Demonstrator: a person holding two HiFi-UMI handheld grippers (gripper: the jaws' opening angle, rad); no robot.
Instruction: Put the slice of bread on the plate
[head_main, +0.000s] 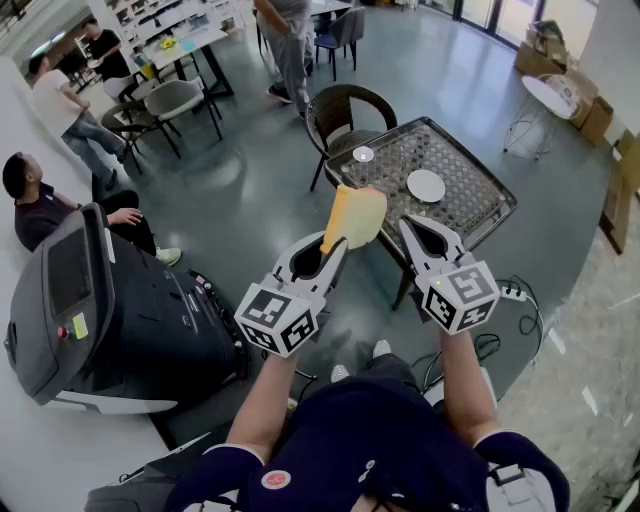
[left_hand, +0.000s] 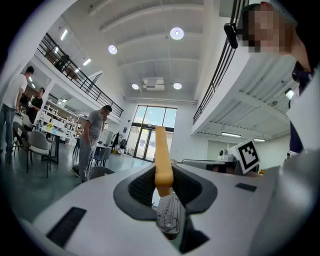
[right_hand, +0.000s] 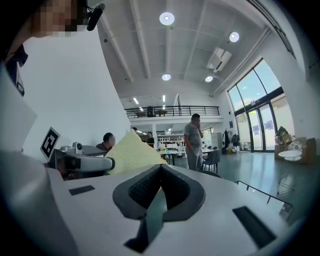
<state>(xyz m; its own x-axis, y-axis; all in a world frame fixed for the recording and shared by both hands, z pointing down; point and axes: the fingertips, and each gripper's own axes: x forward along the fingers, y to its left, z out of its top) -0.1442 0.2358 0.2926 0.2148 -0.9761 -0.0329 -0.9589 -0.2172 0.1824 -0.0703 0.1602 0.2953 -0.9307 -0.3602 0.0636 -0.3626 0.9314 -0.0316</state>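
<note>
A yellow slice of bread (head_main: 355, 215) stands upright in my left gripper (head_main: 335, 250), whose jaws are shut on its lower edge. In the left gripper view the bread (left_hand: 163, 160) shows edge-on between the pads. My right gripper (head_main: 412, 228) is held level just right of it, shut and empty. From the right gripper view the bread (right_hand: 132, 152) shows to the left, beyond the closed right gripper (right_hand: 160, 169). The white plate (head_main: 426, 185) lies on a dark mesh table (head_main: 480, 215) ahead and below both grippers.
A small round white object (head_main: 363, 154) sits on the table's far left part. A dark wicker chair (head_main: 340, 105) stands behind the table. A large black machine (head_main: 110, 310) is at left. Several people sit and stand further back. Cables (head_main: 515, 300) lie on the floor.
</note>
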